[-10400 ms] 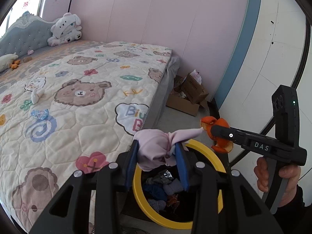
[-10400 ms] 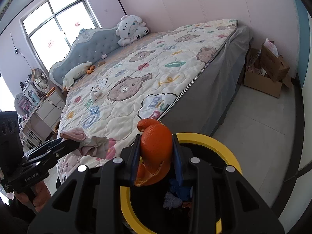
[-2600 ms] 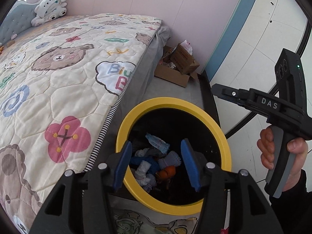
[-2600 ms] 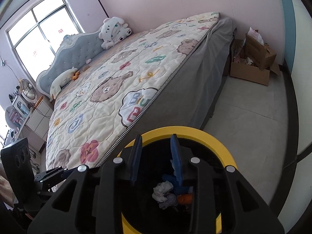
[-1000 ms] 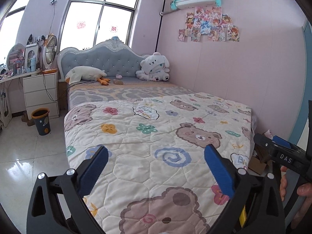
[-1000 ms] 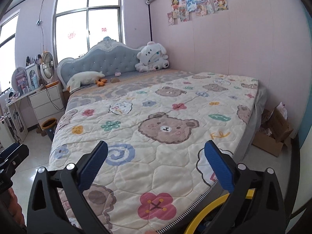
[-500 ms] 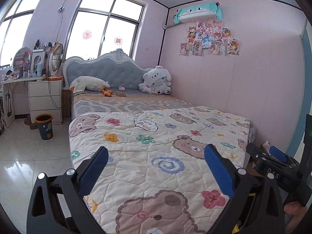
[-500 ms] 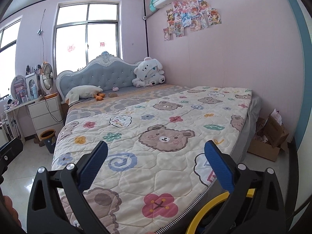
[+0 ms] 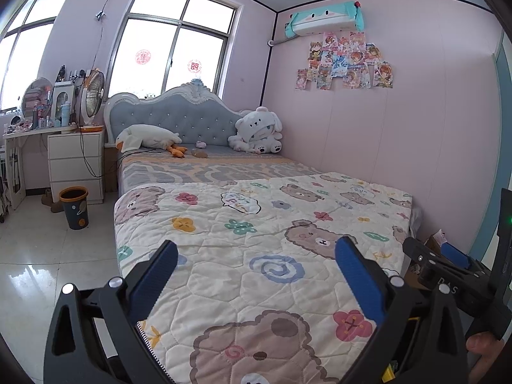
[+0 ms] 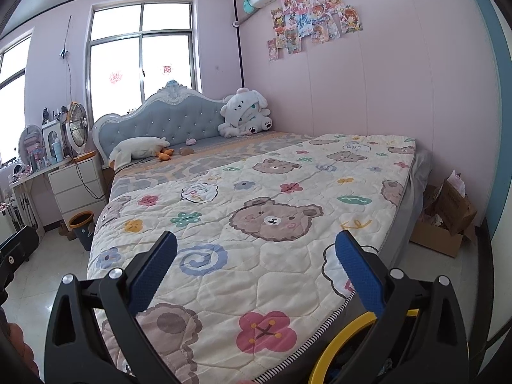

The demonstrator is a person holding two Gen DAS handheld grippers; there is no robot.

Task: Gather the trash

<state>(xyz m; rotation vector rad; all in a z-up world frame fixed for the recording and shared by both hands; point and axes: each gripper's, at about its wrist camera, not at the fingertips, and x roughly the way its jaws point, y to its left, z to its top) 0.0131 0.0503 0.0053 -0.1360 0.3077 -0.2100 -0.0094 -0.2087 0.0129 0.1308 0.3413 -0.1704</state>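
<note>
My left gripper point(image 9: 256, 275) is open wide and empty, held above the foot of the bed point(image 9: 256, 240) and looking along it toward the headboard. My right gripper point(image 10: 256, 265) is also open wide and empty; it shows at the right edge of the left wrist view point(image 9: 448, 272). The yellow-rimmed trash bin point(image 10: 339, 345) sits on the floor at the bed's foot corner, low between the right gripper's fingers; only part of its rim shows. No loose trash shows on the quilt.
Plush toys point(image 9: 259, 131) and a stuffed goose point(image 9: 144, 136) lie by the headboard. A small bin point(image 9: 74, 206) stands by the white nightstand point(image 9: 75, 163). A cardboard box point(image 10: 444, 217) sits by the right wall.
Both grippers, earlier shut on a pink cloth and an orange peel over the bin, let them go into it, opened wide and tilted up toward the bed. The view keeps rising.
</note>
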